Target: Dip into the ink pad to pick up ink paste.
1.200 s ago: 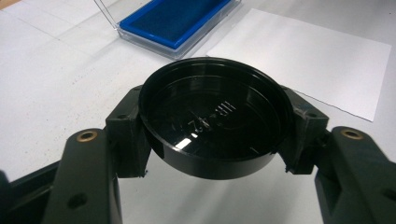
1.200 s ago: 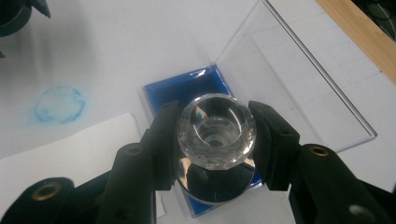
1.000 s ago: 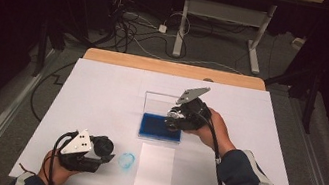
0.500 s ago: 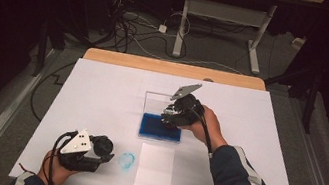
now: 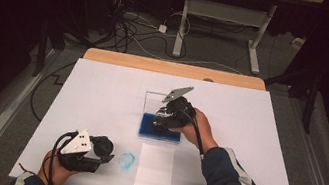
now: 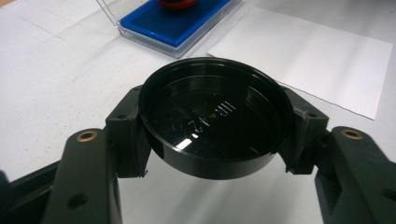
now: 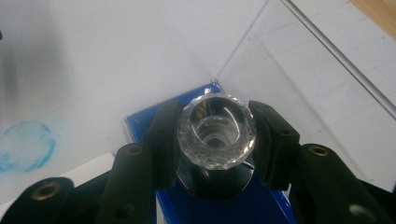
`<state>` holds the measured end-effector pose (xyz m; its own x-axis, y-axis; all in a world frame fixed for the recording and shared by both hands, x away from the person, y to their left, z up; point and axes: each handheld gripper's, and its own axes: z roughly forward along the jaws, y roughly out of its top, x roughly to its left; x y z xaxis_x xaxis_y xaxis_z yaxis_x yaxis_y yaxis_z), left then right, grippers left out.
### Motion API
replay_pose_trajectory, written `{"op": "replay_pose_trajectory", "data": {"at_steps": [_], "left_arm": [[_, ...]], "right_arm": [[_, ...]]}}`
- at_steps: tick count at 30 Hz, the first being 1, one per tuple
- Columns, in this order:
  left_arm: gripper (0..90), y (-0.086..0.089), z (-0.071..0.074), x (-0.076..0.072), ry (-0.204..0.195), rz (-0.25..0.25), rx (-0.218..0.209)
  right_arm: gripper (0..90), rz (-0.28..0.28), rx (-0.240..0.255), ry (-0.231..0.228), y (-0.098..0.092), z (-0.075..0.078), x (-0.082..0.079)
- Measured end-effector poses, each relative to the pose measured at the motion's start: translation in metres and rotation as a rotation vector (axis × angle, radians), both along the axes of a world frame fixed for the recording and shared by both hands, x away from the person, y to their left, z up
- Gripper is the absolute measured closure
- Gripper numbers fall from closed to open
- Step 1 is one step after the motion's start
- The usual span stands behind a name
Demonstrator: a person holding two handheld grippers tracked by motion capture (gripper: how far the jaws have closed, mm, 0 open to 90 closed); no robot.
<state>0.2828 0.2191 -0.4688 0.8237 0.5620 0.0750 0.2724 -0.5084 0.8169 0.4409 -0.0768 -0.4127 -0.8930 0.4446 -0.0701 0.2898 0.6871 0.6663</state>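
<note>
The right gripper (image 7: 212, 135) is squeezing a clear stamp (image 7: 216, 130) and holding it on the blue ink pad (image 5: 160, 128). The left gripper (image 6: 212, 135) is squeezing a round black lid (image 6: 215, 123) near the table's front edge, well apart from the pad.

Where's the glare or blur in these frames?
High view: table bright, room behind dark. Left gripper view: small glints on the black lid, sharp; ink pad softer. Right gripper view: clear knob sparkles; blue smudge blurred.

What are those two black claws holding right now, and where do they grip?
The left gripper clamps a black round cap by its rim. The right gripper holds a stamp by its clear faceted knob, over the blue ink pad.
</note>
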Motion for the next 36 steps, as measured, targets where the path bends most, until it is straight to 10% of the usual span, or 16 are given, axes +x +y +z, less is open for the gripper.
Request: {"op": "replay_pose_trajectory", "data": {"at_steps": [20,36], "left_arm": [[35.8,-0.001,-0.001,0.0,0.007,-0.006,0.006],[35.8,-0.001,-0.001,0.0,0.007,-0.006,0.005]], "right_arm": [[56.7,-0.011,0.019,0.06,-0.01,-0.011,0.005],[56.8,-0.013,-0.027,0.025,-0.004,-0.01,0.0]]}}
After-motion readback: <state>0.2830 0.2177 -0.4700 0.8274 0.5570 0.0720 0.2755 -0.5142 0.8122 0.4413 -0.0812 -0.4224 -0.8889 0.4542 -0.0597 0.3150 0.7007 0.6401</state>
